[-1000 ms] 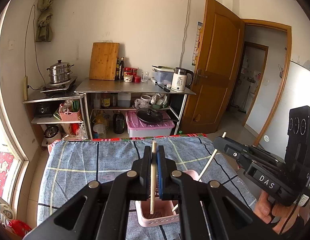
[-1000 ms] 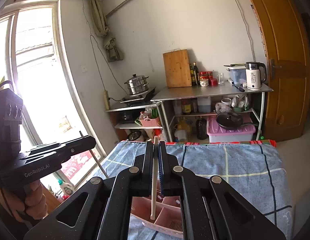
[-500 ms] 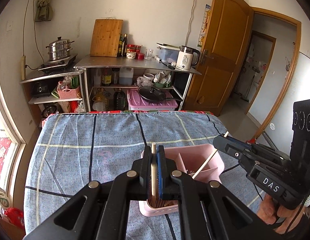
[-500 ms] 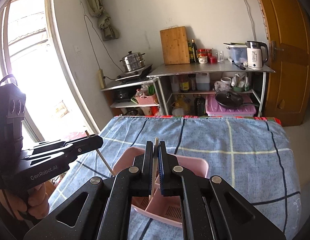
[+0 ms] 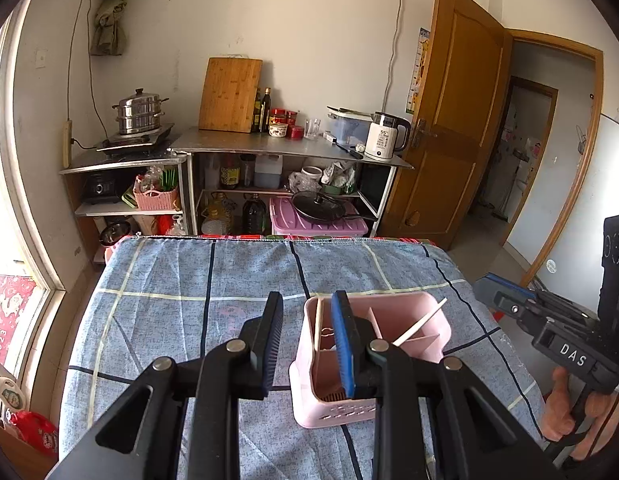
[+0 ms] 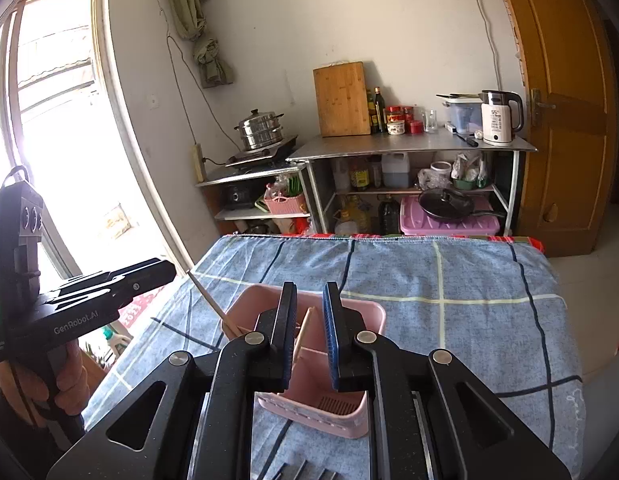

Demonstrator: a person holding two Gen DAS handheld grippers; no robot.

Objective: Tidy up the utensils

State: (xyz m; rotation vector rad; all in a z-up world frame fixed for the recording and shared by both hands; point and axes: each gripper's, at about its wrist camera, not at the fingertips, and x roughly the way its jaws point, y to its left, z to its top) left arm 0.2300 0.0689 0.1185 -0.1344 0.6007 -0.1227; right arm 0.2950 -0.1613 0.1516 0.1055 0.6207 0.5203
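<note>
**A:** Left side first. Left gripper (image 5: 305, 340) has just been opening and its jaws stand apart. The left chopstick (image 5: 318, 324) shows in the gap but isn't pinched, so it's released. It stands in the left compartment of the pink holder (image 5: 429, 300), just beside the blue finger. Can't tell if they touch.

**B:** So there's a snag risk on the way out. If that finger drags the stick when it's pulled back, the stick levers out of the slot or pulls the holder along.

**A:** Yes. From the right wrist view the same chopstick (image 6: 213, 304) leans well past the rim toward the left gripper (image 6: 157, 274). It's top-heavy, so a nudge could tip it onto the checked cloth (image 6: 449, 280).

**B:** And the holder?

**A:** Looks like light plastic on soft cloth, near the table's near edge. A sideways bump could slide or topple it.

**B:** Right side?

**A:** Right gripper (image 6: 309, 320) has also just been opening, jaws apart. The right chopstick (image 6: 303, 332) leans loose between them, its lower end in the holder's right compartment. Same hazard: a slanted retreat catches the stick.

**B:** Then back both grippers straight out along the fingers, no sideways sweep.
</note>
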